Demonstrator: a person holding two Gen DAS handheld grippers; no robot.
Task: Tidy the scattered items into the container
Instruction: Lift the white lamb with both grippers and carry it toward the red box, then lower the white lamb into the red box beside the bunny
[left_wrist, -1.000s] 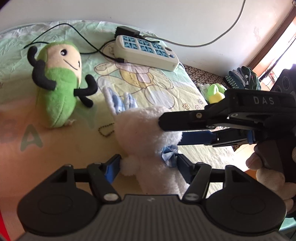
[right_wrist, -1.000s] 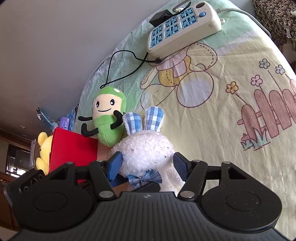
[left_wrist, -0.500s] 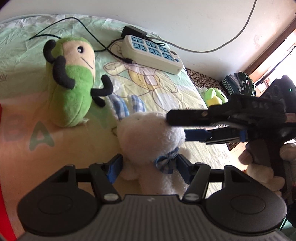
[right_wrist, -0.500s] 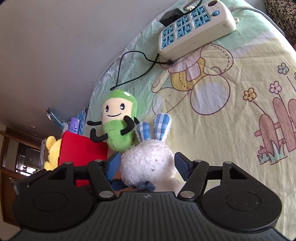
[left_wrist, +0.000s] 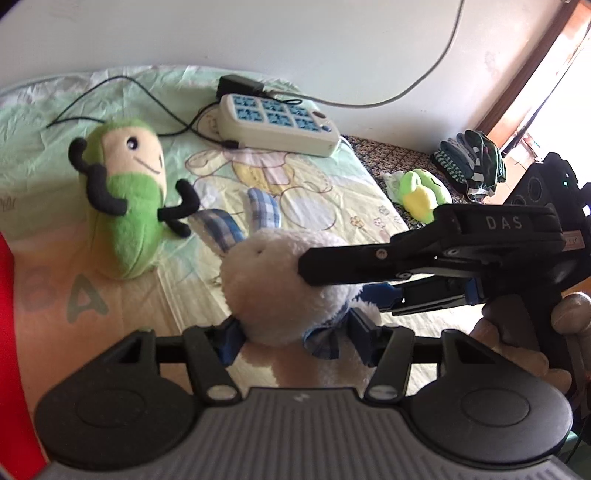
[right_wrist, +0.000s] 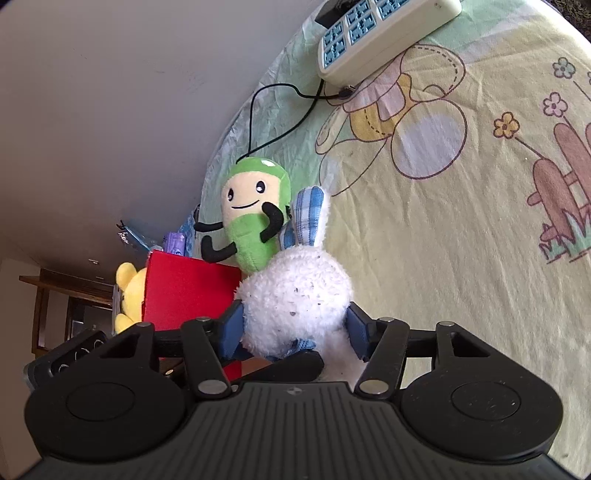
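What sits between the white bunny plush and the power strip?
Only bare printed bedsheet between the white bunny plush and the power strip, seen from the right wrist.

Four plush toys (left_wrist: 284, 280), one power strip (left_wrist: 277, 123)

Left wrist view looked down along its fingers, close over the bed (left_wrist: 332, 192), toward the wall-side edge. Right wrist view faced across the bed toward the red container (right_wrist: 184, 291). Both shared the white rabbit plush (left_wrist: 280, 280) and green plush (right_wrist: 255, 221).
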